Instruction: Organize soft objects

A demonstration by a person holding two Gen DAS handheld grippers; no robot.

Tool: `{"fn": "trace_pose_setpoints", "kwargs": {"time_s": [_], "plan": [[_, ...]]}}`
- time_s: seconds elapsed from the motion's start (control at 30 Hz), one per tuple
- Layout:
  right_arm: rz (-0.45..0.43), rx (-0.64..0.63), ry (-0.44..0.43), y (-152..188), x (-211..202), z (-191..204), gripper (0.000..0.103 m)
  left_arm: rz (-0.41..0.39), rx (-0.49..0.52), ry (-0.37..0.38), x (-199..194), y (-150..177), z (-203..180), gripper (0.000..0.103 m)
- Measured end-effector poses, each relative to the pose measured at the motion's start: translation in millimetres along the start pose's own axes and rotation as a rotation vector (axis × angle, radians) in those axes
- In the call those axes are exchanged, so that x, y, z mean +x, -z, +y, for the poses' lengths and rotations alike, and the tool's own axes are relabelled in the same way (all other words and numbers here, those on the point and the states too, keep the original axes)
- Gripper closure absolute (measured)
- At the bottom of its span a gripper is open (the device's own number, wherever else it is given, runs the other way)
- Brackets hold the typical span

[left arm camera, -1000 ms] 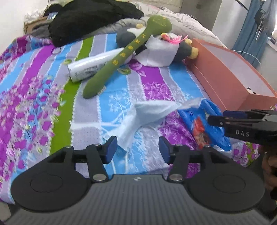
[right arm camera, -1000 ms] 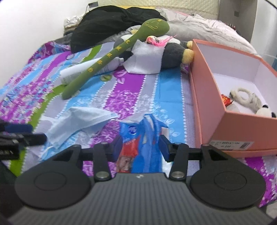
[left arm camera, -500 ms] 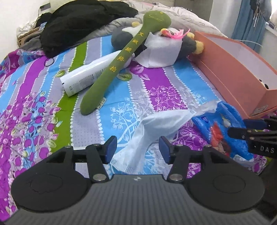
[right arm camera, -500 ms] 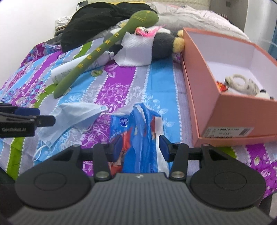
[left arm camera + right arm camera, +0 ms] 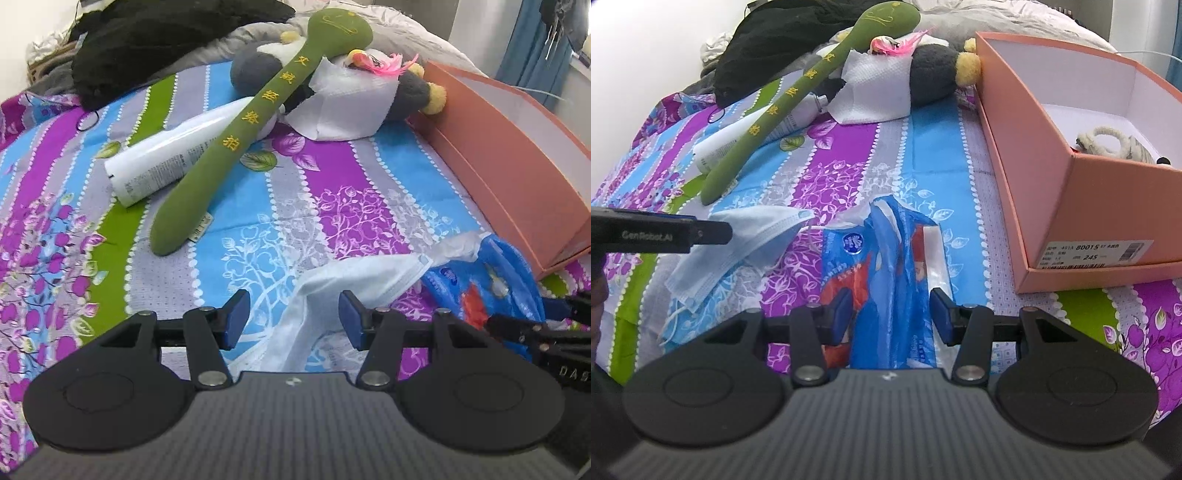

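A: Grippers, what's up with them?
B: left gripper (image 5: pixel 291 319) has its fingers apart over the face mask (image 5: pixel 354 284) on the bedsheet (image 5: pixel 280 192), not pinching it. right gripper (image 5: pixel 892 319) is also spread, blue tissue pack (image 5: pixel 886 258) between the pads, no squeeze I can see.
A: Box?
B: orange box (image 5: pixel 1082 206) sits just right of the pack.

Each black gripper (image 5: pixel 291 319) has blue finger pads (image 5: pixel 842 312), silver screws and a ribbed grey body.
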State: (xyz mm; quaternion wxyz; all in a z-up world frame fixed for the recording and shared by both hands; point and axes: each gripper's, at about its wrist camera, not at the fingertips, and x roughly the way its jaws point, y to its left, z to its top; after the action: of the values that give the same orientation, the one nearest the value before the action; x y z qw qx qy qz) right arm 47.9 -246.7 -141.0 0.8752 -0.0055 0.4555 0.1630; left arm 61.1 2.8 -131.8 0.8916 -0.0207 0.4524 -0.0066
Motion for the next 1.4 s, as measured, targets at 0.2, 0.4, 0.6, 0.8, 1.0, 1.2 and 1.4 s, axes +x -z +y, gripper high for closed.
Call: {"fn": "trace_pose_setpoints", "kwargs": {"time_s": [0.2, 0.4, 0.6, 0.8, 1.0, 1.2, 1.4], "plan": [[0.002, 0.006, -0.013, 1, 1, -1, 0.058, 0.010, -0.025, 0.012, 7, -2, -3, 0.059], [-0.003, -0.007, -0.007, 3, 1, 0, 0.073, 0.031, -0.030, 0.023, 10, 0, -11, 0.088], [-0.016, -0.016, -0.007, 1, -3, 2, 0.089, 0.040, -0.054, 0.043, 3, 4, -14, 0.097], [-0.054, -0.023, 0.004, -5, -16, 5, 0.096, -0.006, -0.066, 0.027, -19, -2, -18, 0.098], [-0.115, -0.019, -0.009, -17, -41, 8, 0.096, -0.081, -0.113, 0.039, -49, -19, -18, 0.098], [-0.210, 0.000, -0.021, -39, -76, 4, 0.096, -0.151, -0.155, 0.065, -81, -46, -27, 0.098], [-0.321, -0.006, -0.011, -70, -109, -7, 0.096, -0.213, -0.126, 0.090, -104, -78, -48, 0.098]]}}
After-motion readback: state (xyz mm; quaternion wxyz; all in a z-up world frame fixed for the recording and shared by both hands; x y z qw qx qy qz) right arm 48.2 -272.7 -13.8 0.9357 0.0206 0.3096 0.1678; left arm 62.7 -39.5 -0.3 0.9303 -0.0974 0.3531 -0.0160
